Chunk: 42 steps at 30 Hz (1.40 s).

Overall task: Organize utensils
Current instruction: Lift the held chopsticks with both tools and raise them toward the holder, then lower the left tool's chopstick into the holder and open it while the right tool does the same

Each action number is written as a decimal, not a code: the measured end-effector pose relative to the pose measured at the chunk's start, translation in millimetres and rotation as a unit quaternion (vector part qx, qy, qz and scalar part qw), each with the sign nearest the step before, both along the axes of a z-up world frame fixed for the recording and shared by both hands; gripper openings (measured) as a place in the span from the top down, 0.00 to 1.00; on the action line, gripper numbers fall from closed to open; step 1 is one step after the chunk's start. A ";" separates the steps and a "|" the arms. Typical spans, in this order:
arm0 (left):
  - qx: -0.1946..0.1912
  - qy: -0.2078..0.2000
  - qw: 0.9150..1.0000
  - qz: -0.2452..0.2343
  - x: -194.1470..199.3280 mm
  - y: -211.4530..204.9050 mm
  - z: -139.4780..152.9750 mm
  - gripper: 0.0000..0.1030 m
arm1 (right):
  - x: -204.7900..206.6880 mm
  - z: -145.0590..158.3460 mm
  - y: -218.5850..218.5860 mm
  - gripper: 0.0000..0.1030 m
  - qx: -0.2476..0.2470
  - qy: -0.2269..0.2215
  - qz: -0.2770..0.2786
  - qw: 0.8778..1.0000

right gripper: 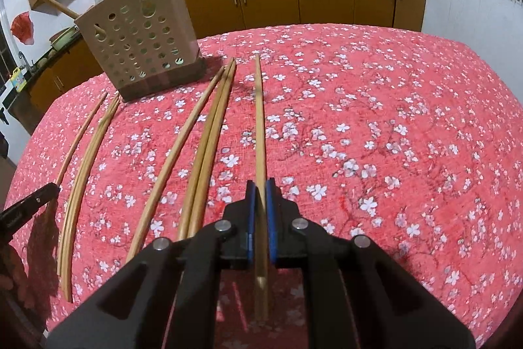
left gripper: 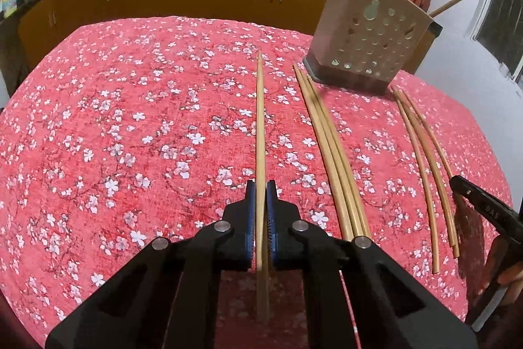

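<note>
Floral tablecloth (left gripper: pixel 130 120); each gripper's jaws clamp its own chopstick (left gripper: pixel 260 133).

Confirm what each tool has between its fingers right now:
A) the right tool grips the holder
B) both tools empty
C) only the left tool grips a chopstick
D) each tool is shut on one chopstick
D: the left tool is closed on a single chopstick, and the right tool is closed on one chopstick too; the perforated holder stands untouched on the tablecloth.
</note>
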State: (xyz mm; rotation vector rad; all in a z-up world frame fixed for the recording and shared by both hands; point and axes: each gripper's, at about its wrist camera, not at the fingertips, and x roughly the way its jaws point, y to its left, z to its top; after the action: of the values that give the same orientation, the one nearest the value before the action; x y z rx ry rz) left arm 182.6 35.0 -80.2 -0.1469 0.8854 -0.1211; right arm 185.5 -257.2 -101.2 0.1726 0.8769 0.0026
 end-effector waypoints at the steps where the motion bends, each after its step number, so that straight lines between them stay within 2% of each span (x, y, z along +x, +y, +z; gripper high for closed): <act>1: -0.004 0.000 1.000 0.000 -0.4 1.2 0.0 0.92 | -1.2 0.0 0.8 0.92 -0.001 0.000 0.000 1.000; 13: 0.019 0.000 1.000 -0.010 -12.4 -3.6 3.2 0.92 | -5.1 1.0 5.2 0.92 -0.020 0.005 0.005 1.000; 28: 0.043 0.001 0.999 -0.016 -3.0 -12.1 0.7 0.93 | -9.1 4.1 4.4 0.93 -0.009 0.001 0.004 1.000; 34: 0.036 -0.008 0.999 -0.011 1.3 -3.6 12.3 0.93 | -18.4 34.5 -3.2 0.93 -0.001 -0.042 -0.002 0.999; 42: 0.022 -0.059 0.998 0.001 0.2 8.7 50.9 0.93 | -28.0 72.6 -13.0 0.93 0.004 -0.097 -0.016 0.995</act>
State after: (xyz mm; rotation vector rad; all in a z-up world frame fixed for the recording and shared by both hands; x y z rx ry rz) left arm 182.7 43.8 -29.3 -0.0985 0.7700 -0.1076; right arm 157.5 -270.2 -28.7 0.1913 0.6796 -0.0066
